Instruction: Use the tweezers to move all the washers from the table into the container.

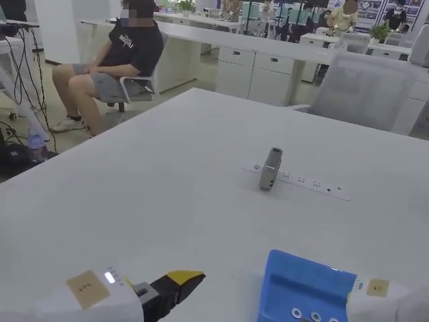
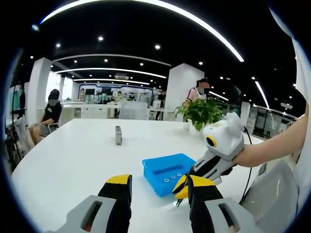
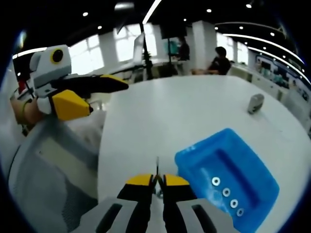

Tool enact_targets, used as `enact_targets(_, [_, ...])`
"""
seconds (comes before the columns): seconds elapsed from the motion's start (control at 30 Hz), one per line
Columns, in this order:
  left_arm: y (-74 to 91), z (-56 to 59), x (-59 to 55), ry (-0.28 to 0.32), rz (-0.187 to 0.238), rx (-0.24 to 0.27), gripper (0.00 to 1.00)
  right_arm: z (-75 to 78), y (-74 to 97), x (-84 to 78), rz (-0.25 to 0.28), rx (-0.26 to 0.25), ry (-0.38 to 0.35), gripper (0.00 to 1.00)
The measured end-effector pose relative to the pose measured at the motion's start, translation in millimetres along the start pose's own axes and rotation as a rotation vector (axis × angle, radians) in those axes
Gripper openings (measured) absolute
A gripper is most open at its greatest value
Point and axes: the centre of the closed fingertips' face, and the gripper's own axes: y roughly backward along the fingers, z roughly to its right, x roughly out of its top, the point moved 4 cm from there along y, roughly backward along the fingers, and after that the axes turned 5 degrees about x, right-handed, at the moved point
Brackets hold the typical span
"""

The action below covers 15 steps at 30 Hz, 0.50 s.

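- The left gripper (image 2: 158, 190) is seen with its jaws spread apart, nothing held.
- The tweezers (image 3: 157, 170), mostly hidden, are clamped by the right gripper (image 3: 159, 183); the thin tip is pointed forward along its jaws.
- Four washers (image 3: 226, 192) are seen inside the blue container (image 3: 192, 158), near right on the table (image 1: 167, 188).

the white bench (image 1: 167, 181) is carrying a blue container (image 1: 285, 272) sitting near its front edge, and a white power strip (image 1: 315, 183) is lying farther back, well apart.
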Motion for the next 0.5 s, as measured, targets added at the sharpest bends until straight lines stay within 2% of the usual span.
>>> enact_targets(0.2, [-0.1, 0.5, -0.1, 0.001, 0.000, -0.002, 0.44, 1.7, 1.6, -0.6, -0.004, -0.010, 0.000, 0.03])
enact_targets(0.3, [-0.1, 0.6, -0.4, 0.000, -0.002, -0.002, 0.44, 0.3, 7.2, 3.9, 0.036, -0.006, -0.035, 0.03])
enact_targets(0.5, [-0.1, 1.5, -0.3, 0.000, -0.002, -0.008, 0.44, 6.6, 25.1, 16.3, 0.073, -0.034, -0.030, 0.03])
